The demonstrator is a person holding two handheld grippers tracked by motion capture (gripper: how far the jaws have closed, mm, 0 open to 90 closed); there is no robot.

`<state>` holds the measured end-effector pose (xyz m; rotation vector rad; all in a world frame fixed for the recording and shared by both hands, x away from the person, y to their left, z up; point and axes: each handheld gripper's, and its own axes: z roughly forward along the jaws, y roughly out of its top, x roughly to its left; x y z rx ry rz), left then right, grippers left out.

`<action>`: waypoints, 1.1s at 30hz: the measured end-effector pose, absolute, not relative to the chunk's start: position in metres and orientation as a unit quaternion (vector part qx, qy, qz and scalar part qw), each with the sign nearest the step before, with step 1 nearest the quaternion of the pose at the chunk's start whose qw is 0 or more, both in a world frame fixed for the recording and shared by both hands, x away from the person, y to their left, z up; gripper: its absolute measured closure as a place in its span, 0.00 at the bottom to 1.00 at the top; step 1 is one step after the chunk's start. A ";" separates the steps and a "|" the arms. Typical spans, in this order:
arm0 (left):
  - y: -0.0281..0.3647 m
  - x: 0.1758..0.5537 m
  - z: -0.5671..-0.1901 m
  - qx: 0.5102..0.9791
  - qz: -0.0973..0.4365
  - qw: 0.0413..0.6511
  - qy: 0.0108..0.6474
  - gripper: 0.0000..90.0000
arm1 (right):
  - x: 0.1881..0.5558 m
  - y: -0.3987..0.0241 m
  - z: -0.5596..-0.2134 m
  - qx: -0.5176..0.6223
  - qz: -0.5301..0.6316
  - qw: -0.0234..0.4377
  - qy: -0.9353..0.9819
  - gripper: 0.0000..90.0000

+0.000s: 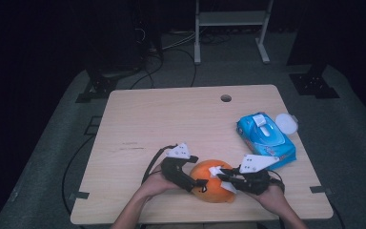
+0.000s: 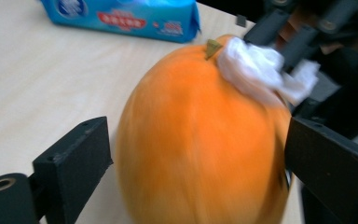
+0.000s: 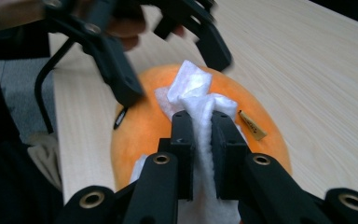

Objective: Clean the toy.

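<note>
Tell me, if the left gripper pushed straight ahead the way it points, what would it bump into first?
The orange pumpkin. It sits between the left gripper's open jaws, right in its line. Beyond it, depth unclear, lie the white wipe and the right gripper.

I sit at a light wooden table (image 1: 171,119) with a small round hole (image 1: 226,98) near its far edge. The floor (image 1: 52,143) under it is grey. Past it stands a white metal frame (image 1: 231,28). The room behind is dark.
</note>
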<state>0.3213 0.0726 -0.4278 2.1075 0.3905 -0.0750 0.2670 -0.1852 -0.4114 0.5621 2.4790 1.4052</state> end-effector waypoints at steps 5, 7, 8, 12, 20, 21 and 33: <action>0.070 0.312 -0.423 0.863 0.051 0.487 0.124 0.43 | 0.272 -0.184 -0.401 0.197 0.483 0.144 0.841 0.89; 0.068 0.310 -0.421 0.859 0.074 0.495 0.110 0.45 | 0.274 -0.187 -0.398 0.203 0.491 0.151 0.834 0.89; 0.063 0.304 -0.416 0.852 0.132 0.499 0.086 0.47 | 0.279 -0.192 -0.390 0.213 0.501 0.175 0.820 0.89; 0.058 0.299 -0.418 0.855 0.182 0.483 0.052 0.45 | 0.289 -0.197 -0.388 0.230 0.513 0.165 0.810 0.89; 0.069 0.317 -0.432 0.856 0.052 0.491 0.152 0.21 | 0.279 -0.184 -0.400 0.210 0.486 0.162 0.833 0.88; 0.070 0.313 -0.431 0.860 0.072 0.486 0.136 0.32 | 0.276 -0.179 -0.399 0.204 0.477 0.176 0.837 0.88; 0.076 0.320 -0.432 0.857 0.033 0.488 0.164 0.16 | 0.292 -0.226 -0.413 0.266 0.469 0.147 0.829 0.88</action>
